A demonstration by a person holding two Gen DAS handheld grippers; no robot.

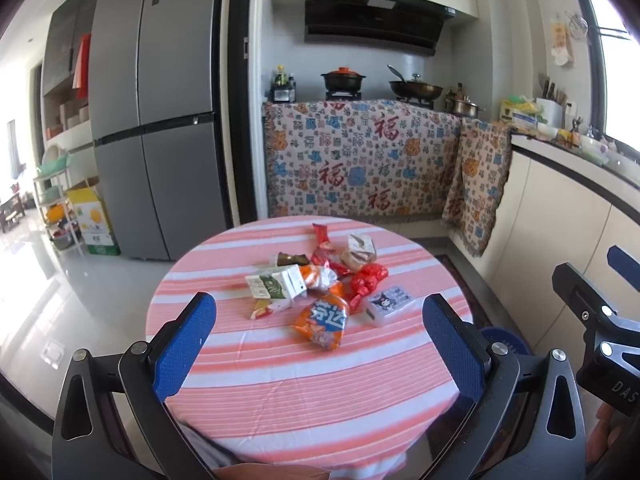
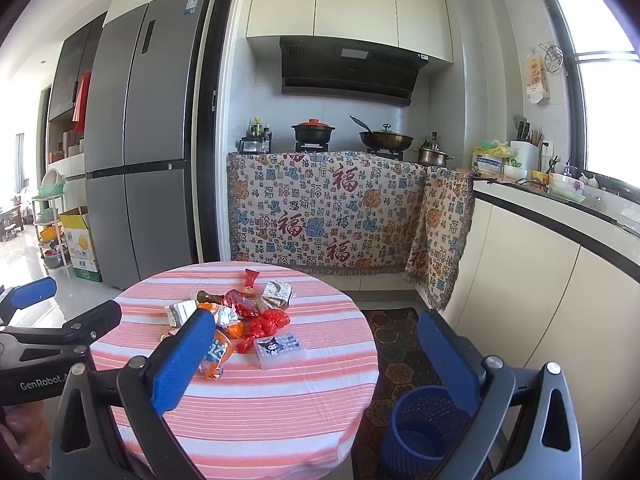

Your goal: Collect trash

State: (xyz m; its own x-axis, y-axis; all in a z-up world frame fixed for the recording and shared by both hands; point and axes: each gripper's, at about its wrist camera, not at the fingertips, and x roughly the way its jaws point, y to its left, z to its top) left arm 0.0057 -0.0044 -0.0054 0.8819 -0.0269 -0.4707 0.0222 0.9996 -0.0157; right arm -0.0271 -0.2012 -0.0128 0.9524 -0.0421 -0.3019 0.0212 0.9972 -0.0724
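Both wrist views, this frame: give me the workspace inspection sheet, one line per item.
Surface: round table under a pink-and-white striped cloth, near half bare.
Job's things: trash pile mid-table: orange snack bag, white-green carton, red plastic bag, other wrappers; blue bin on the floor right of the table.
Clutter: clear box with cartoon sticker beside the pile; trash or not, cannot tell.
Grippers: left gripper and right gripper open, empty, short of the pile.
Cables: nothing seen.
Surroundings: grey fridge, stove with pots behind a patterned cloth, patterned floor mat.
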